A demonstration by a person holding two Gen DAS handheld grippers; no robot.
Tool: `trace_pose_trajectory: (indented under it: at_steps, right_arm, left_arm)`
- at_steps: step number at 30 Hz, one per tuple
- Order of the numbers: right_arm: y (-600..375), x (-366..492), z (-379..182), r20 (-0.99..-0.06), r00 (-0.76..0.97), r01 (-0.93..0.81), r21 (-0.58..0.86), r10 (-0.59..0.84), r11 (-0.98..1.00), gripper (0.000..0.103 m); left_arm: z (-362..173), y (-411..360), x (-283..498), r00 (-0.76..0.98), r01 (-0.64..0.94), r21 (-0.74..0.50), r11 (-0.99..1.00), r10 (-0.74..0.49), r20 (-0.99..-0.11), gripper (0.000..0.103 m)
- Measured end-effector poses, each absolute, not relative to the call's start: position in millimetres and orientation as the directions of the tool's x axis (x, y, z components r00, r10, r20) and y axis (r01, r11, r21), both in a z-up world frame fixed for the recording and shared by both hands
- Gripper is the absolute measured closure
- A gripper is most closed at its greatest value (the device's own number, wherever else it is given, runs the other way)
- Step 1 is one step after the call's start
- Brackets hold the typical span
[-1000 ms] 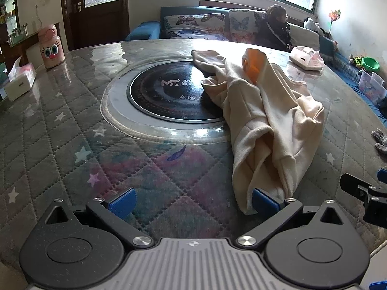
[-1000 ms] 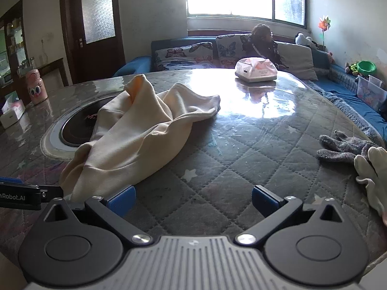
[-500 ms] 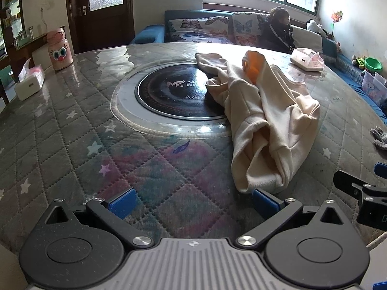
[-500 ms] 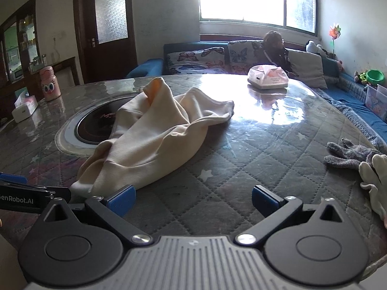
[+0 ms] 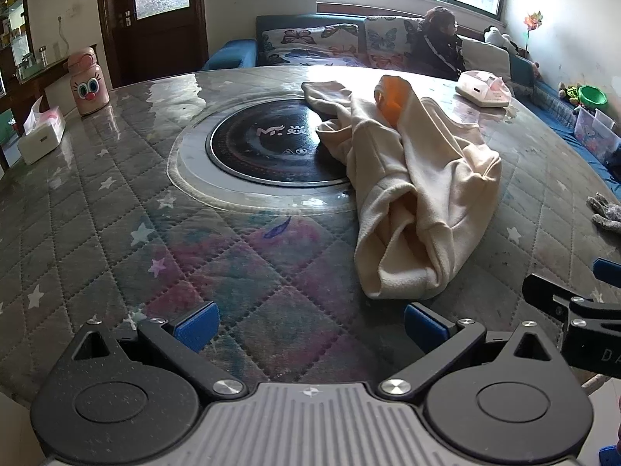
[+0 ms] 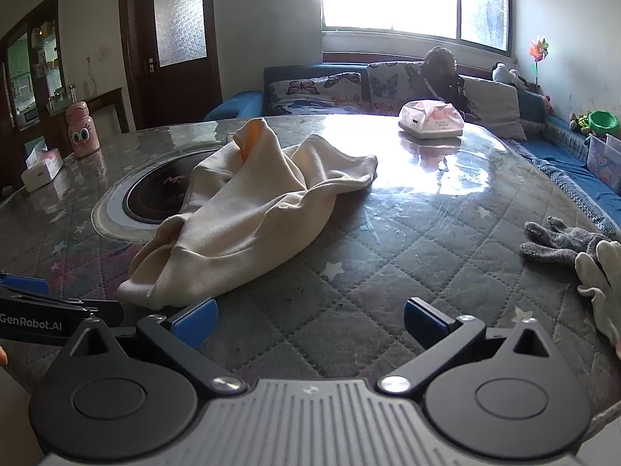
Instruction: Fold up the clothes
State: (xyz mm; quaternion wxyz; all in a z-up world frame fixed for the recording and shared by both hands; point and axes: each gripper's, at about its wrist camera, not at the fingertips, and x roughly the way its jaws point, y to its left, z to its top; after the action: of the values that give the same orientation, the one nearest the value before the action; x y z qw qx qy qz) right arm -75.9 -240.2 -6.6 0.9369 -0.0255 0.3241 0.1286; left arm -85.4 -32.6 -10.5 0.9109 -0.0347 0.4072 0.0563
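1. Two grippers hover over the near edge of the round quilted table [image 5: 97,209], both drawn back since a second ago, so more tabletop shows in front of them.
2. The left gripper [image 5: 308,320] has its jaws spread wide, holding nothing; a second ago its right pad touched the garment's near end, now it is just clear.
3. The right gripper [image 6: 308,320] is likewise wide open and empty.
4. The cream garment [image 5: 419,190] lies crumpled right of centre, its far part draped over the black hotplate [image 5: 268,147], orange lining [image 5: 392,97] poking up.
5. Grey glove [image 6: 559,239] and tissue pack [image 6: 431,118] are unmoved.
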Motion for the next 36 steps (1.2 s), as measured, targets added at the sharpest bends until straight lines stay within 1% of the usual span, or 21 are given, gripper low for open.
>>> trace_pose_trajectory:
  at_steps: [11,22,36]
  right_arm:
    - [-238,-82,-5,-0.616,0.755,-0.263,0.027,0.223,0.964,0.000]
    - [-235,-85,4,-0.599,0.772,-0.262,0.010,0.216,0.965,0.000]
    - [-235,-76,0,-0.620,0.757,-0.255,0.012,0.207,0.967,0.000]
  left_arm:
    - [-13,-36,-86,0.665,-0.106,-0.024,0.994,0.053,-0.745,0.000]
    - [-8,-42,-85,0.676,-0.069,-0.020,0.997,0.033,-0.736,0.000]
    - [-10,-44,-75,0.663,-0.062,-0.026,0.998,0.022,-0.748,0.000]
